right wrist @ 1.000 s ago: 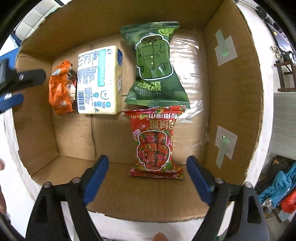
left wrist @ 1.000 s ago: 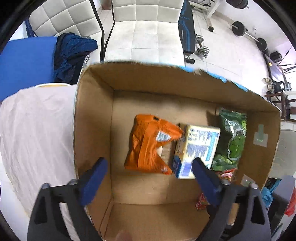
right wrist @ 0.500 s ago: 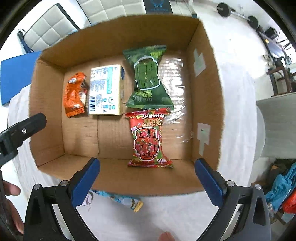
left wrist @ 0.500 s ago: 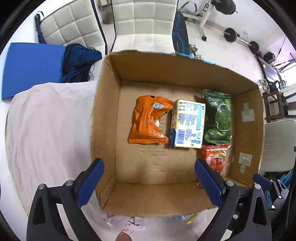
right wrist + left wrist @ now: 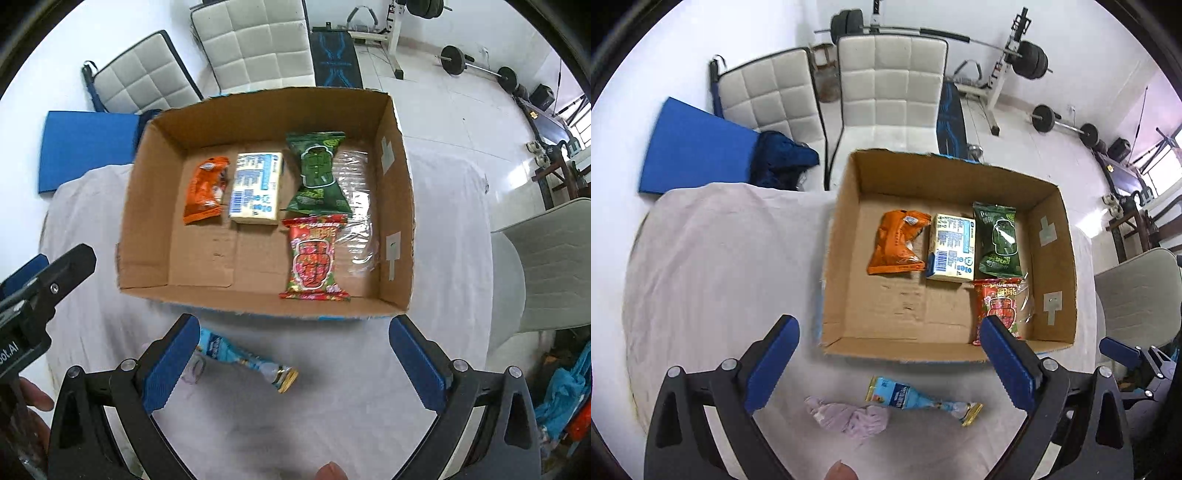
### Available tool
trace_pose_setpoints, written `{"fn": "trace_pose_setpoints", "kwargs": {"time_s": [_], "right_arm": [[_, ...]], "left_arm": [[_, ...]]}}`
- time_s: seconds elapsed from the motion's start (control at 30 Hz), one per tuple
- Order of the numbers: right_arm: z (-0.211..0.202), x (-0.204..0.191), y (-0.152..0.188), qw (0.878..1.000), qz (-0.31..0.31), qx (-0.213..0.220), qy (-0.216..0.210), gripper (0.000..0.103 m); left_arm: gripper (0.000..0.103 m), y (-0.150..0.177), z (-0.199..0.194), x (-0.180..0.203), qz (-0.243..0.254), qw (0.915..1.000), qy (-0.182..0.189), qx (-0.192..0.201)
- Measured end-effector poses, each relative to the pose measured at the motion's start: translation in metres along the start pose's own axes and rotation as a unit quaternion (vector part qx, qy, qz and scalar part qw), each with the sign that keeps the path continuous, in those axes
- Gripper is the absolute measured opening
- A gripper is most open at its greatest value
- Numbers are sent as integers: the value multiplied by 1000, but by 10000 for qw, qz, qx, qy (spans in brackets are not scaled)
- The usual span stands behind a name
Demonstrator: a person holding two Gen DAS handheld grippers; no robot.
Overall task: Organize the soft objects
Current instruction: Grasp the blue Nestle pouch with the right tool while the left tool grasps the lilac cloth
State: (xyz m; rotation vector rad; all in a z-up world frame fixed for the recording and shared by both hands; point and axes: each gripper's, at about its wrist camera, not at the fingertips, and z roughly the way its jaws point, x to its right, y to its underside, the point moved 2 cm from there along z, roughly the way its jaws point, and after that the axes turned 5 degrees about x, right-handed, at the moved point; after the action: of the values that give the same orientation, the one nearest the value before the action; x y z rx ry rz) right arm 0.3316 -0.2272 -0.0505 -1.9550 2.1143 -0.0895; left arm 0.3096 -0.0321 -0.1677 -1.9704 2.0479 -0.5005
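While my right gripper (image 5: 291, 363) and left gripper (image 5: 888, 362) are both gaping wide and empty, four soft packets are lying in the cardboard box (image 5: 155, 266) at twelve o'clock.

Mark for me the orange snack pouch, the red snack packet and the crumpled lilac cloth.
orange snack pouch (image 5: 895, 245), left wrist view, middle of its front face.
red snack packet (image 5: 314, 256), right wrist view, centre of the printed panel.
crumpled lilac cloth (image 5: 849, 419), left wrist view, middle of the bundle.

Four soft packets (image 5: 317, 256) flat in open cardboard box (image 5: 397, 229); blue packet (image 5: 240, 360) outside.
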Motion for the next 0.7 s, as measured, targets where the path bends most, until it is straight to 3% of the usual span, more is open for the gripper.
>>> {"fn": "trace_pose_setpoints", "kwargs": {"time_s": [0.2,0.37,0.6,0.7], "right_arm": [[-12,-10,19,9997,-150,14,-200,103],[5,-28,42,9968,-738,-266,-181,103],[62,-57,72,9829,-1633,-844,-58,103],[89,-69,80,9739,-1983,-1099,12,103]], "left_arm": [[100,21,-23,-13,-151,9998,35,107],[100,56,-21,-34,-193,9990,-402,1],[100,124,38,-77,-886,9889,-456,-1101],[100,149,67,-95,-1530,9744,-225,-1629]]}}
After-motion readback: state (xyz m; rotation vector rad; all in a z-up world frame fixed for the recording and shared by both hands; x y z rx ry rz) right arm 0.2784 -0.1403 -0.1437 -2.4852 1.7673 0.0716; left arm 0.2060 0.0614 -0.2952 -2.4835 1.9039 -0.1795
